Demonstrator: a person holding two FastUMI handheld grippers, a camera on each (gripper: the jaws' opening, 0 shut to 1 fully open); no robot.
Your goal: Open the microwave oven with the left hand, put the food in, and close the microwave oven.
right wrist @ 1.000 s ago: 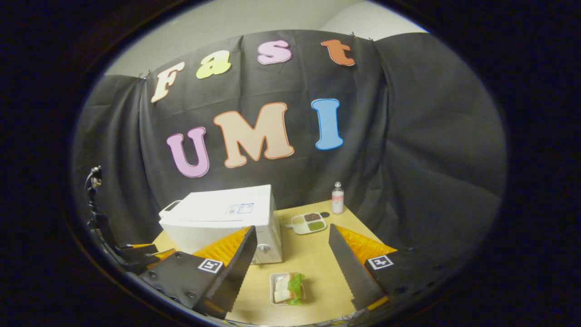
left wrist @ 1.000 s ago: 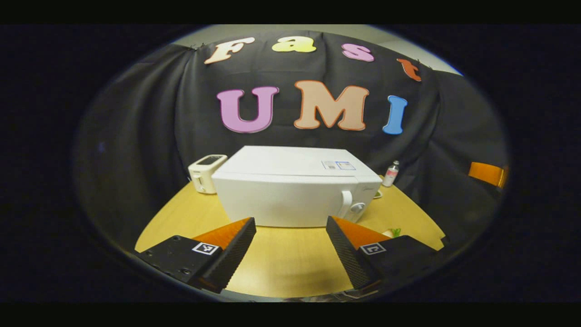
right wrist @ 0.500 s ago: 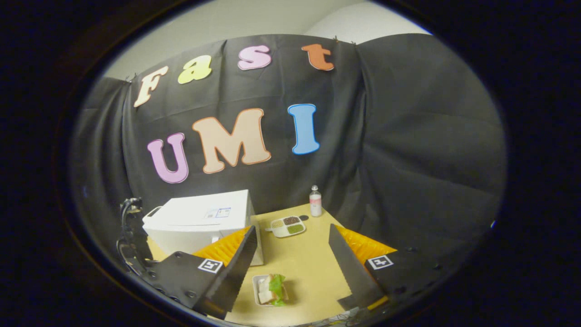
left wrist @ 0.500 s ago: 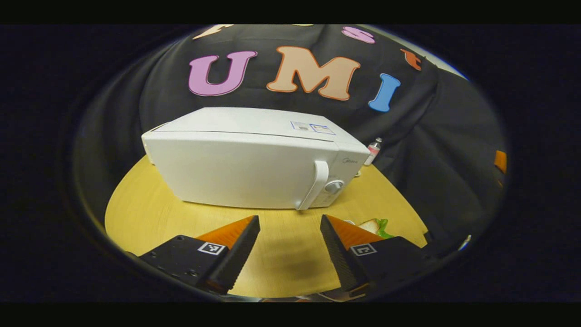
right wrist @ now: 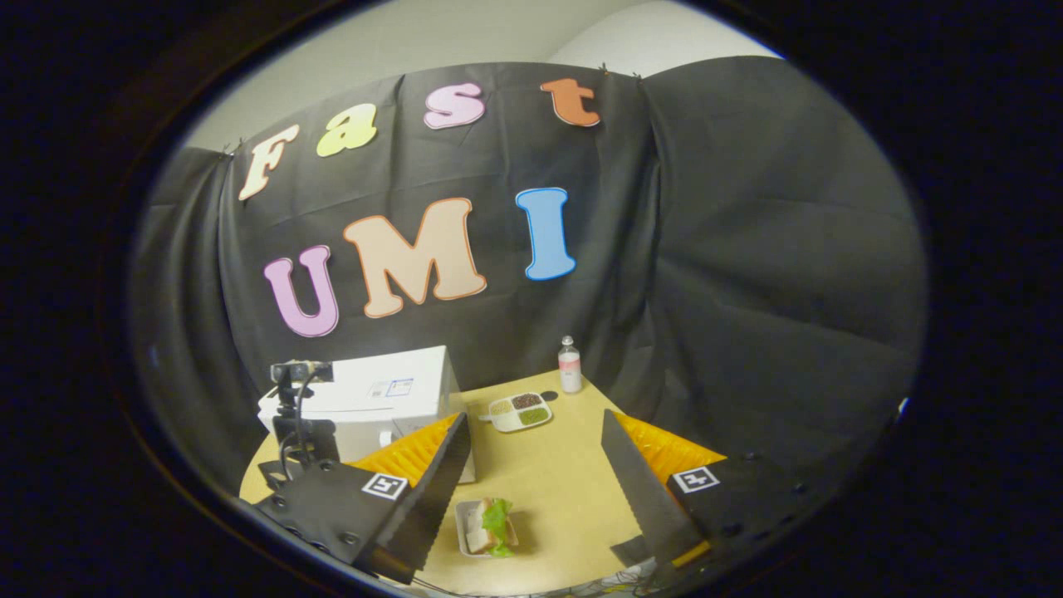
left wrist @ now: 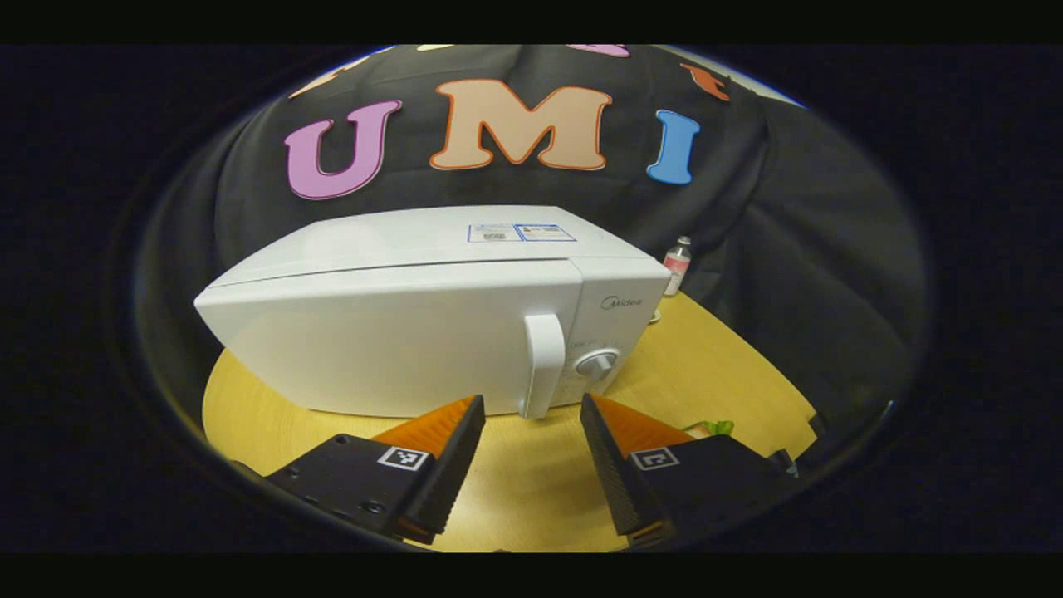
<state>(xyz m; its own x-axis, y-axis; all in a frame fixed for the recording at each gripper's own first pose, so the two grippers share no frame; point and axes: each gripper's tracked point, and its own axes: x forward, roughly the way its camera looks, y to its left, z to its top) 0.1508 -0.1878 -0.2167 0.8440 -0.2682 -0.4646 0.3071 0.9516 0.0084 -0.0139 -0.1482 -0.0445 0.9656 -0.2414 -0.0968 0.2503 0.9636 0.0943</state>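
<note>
- The microwave oven (left wrist: 432,324) sits on the wooden table (left wrist: 706,374) with its door shut, straight ahead of the left gripper (left wrist: 531,453).
- Its vertical door handle (left wrist: 541,364) stands just beyond the gap between that gripper's fingers, not touched; the round knob (left wrist: 596,364) lies ahead and slightly right of it.
- The left gripper's jaws are spread apart and hold nothing.
- The right gripper (right wrist: 536,486) is likewise released and empty.
- The food, a sandwich with lettuce (right wrist: 492,527) on a small tray, lies on the table between the right gripper's fingers, nearer its left finger.
- Farther ahead of it are a divided dish (right wrist: 516,411) and a small bottle (right wrist: 570,365).
</note>
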